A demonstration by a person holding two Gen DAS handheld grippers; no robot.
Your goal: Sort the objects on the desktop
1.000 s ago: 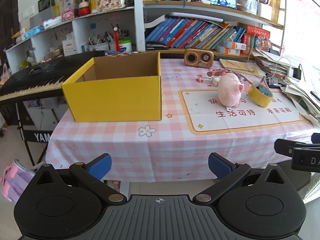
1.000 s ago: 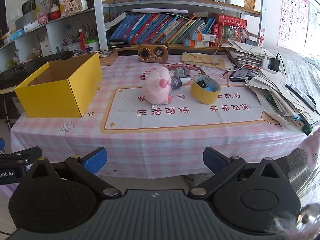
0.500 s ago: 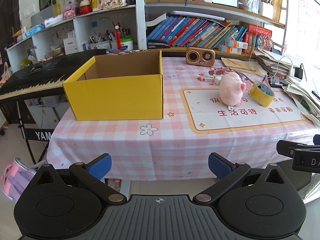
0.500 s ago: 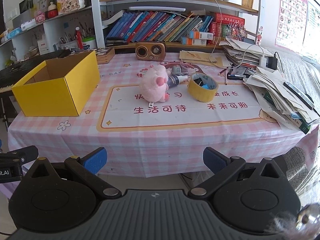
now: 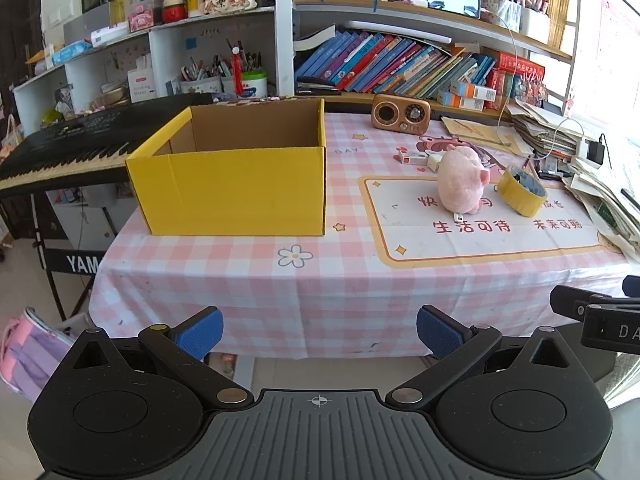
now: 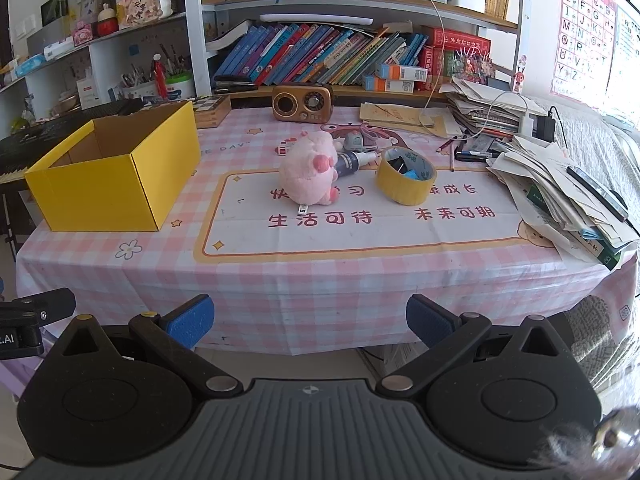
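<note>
Plush pig (image 6: pixel 310 170) well beyond open right jaws, untouched

Ahead of our left claw (image 5: pixel 320 332) we are seeing a yellow box (image 5: pixel 236 192) with a brown inside; beyond our right claw (image 6: pixel 310 320) we are facing a pink plush pig (image 6: pixel 310 170) and a yellow tape roll (image 6: pixel 404 180); the tablecloth (image 6: pixel 320 280) is showing pink-and-white checks; our pads (image 6: pixel 192 318) are showing blue.
</note>
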